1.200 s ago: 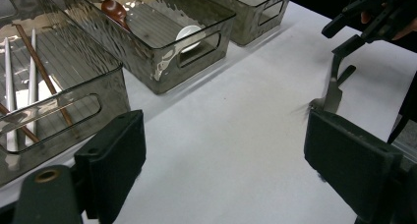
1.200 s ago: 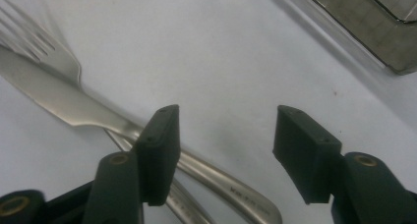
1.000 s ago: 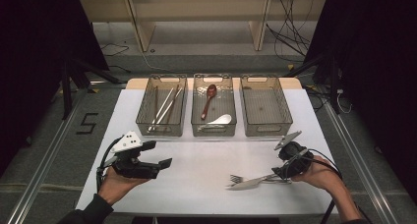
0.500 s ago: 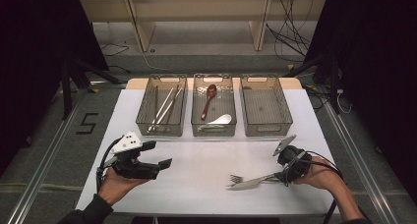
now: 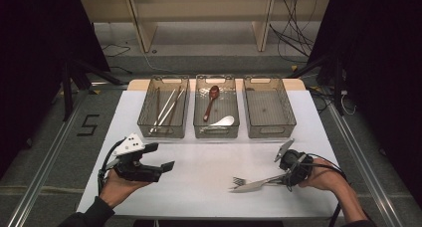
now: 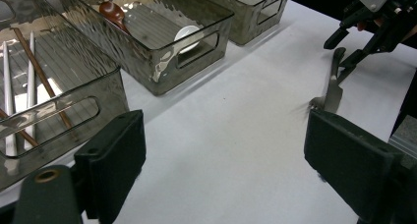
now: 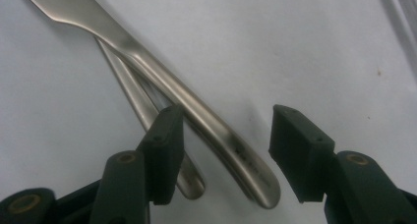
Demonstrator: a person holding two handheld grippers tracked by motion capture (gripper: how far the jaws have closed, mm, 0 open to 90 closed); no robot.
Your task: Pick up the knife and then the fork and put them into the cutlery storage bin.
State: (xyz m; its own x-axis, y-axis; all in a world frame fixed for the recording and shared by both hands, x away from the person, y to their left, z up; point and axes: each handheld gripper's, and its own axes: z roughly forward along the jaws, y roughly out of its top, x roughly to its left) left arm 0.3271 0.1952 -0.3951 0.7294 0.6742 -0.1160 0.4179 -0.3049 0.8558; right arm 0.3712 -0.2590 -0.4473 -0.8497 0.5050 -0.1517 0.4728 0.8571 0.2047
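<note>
Two handles, knife over fork, lie between the closing right tongs.

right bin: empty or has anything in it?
Empty. The right bin shows only its bare ribbed floor in the high view, while the middle bin holds spoons and the left bin chopsticks.

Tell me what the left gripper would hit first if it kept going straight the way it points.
Probably nothing close: bare white table lies ahead of the open left gripper. Farther on, roughly in line, are the knife and the right gripper, though depth is hard to judge.
</note>
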